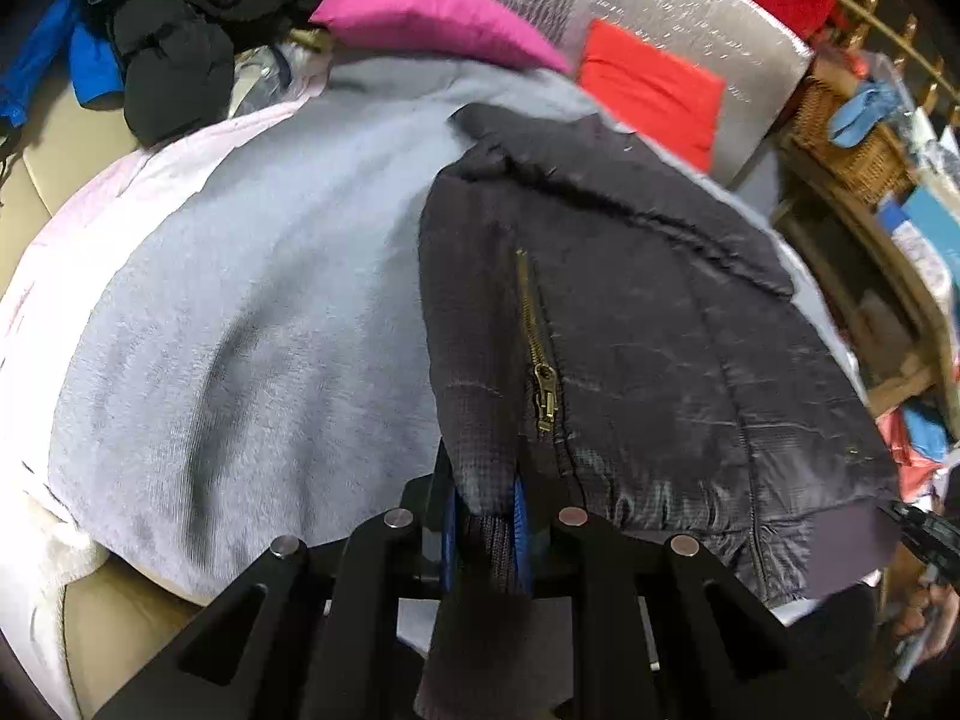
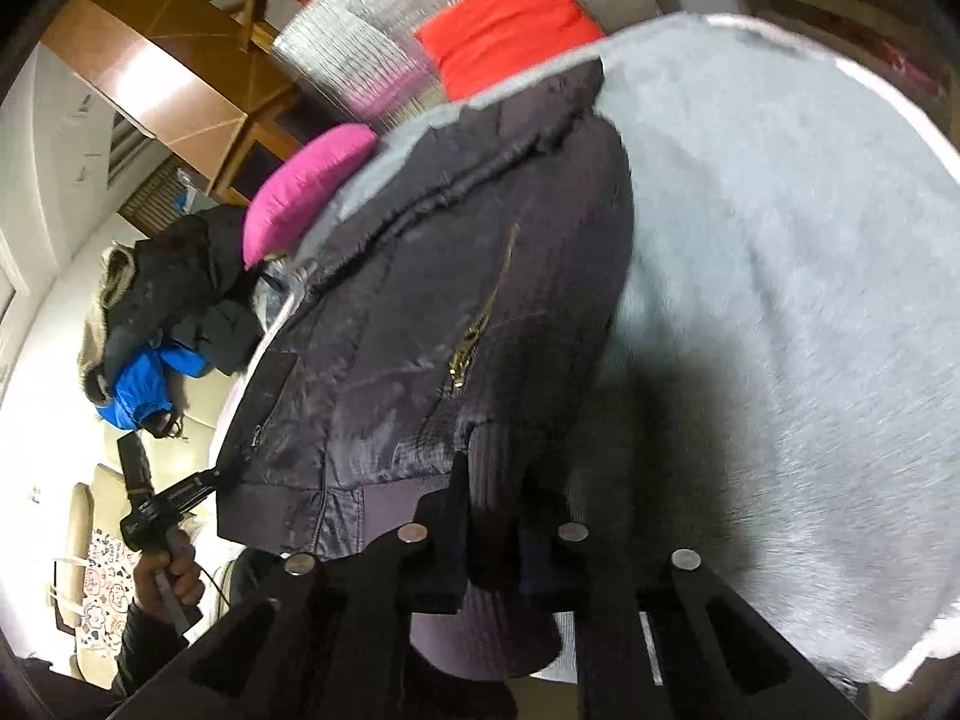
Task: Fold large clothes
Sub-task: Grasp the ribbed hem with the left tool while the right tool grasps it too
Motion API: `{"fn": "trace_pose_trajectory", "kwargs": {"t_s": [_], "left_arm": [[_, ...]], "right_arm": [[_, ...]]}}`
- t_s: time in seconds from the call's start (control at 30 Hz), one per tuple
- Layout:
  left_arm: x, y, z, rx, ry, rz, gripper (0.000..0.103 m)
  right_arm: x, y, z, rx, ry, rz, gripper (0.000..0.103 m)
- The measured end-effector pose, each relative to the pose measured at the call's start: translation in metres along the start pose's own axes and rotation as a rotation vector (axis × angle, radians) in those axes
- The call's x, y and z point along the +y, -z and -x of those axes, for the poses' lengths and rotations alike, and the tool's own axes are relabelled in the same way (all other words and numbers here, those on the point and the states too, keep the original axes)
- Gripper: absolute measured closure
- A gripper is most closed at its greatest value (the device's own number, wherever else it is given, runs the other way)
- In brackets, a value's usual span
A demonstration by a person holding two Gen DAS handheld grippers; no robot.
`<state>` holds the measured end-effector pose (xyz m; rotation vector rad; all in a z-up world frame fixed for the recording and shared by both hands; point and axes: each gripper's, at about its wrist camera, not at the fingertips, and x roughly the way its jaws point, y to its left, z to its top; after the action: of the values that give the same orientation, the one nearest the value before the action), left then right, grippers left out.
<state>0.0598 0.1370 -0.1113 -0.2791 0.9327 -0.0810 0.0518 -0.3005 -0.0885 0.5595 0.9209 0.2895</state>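
A dark quilted jacket (image 1: 630, 312) with a brass zipper (image 1: 540, 348) lies on a grey fleece blanket (image 1: 252, 300). My left gripper (image 1: 486, 510) is shut on the jacket's ribbed hem at one corner. My right gripper (image 2: 492, 516) is shut on the ribbed hem of the same jacket (image 2: 432, 312) at the other corner. In the right wrist view the left gripper (image 2: 204, 477) shows at the jacket's far hem corner. In the left wrist view the right gripper (image 1: 900, 513) shows at the hem's right end.
A magenta cushion (image 1: 420, 18) and a red cushion (image 1: 654, 90) lie behind the blanket against a silver padded panel (image 1: 690, 18). A pile of black and blue clothes (image 1: 162, 60) lies at the left. A wicker basket (image 1: 858, 138) and wooden furniture stand at the right.
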Motion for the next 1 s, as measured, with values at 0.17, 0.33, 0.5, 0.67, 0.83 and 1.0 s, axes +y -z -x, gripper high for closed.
{"fn": "trace_pose_trajectory", "kwargs": {"t_s": [0.17,0.33,0.5,0.67,0.83,1.0], "left_arm": [[0.013,0.019,-0.035,0.11,-0.078,0.044,0.066],[0.022,0.019,-0.035,0.079,-0.07,0.104,0.022],[0.002,0.029,-0.05,0.118,-0.088,0.006,0.064],[-0.001,0.021,-0.02,0.067,-0.03,0.009,0.085],[0.007,0.028,0.008,0.036,0.011,0.031,0.086],[0.016,0.041,0.002,0.072,0.022,0.056,0.086]], "right_arm": [[-0.037,0.011,-0.021,0.063,0.027,-0.115,0.087],[-0.038,0.011,-0.019,0.005,0.016,-0.118,0.021],[-0.034,0.007,-0.044,0.084,0.057,-0.088,0.059],[-0.019,0.002,-0.03,0.084,0.012,-0.042,0.09],[-0.007,0.003,0.001,0.051,-0.019,-0.011,0.093],[-0.028,0.021,-0.006,0.083,-0.031,-0.085,0.093]]}}
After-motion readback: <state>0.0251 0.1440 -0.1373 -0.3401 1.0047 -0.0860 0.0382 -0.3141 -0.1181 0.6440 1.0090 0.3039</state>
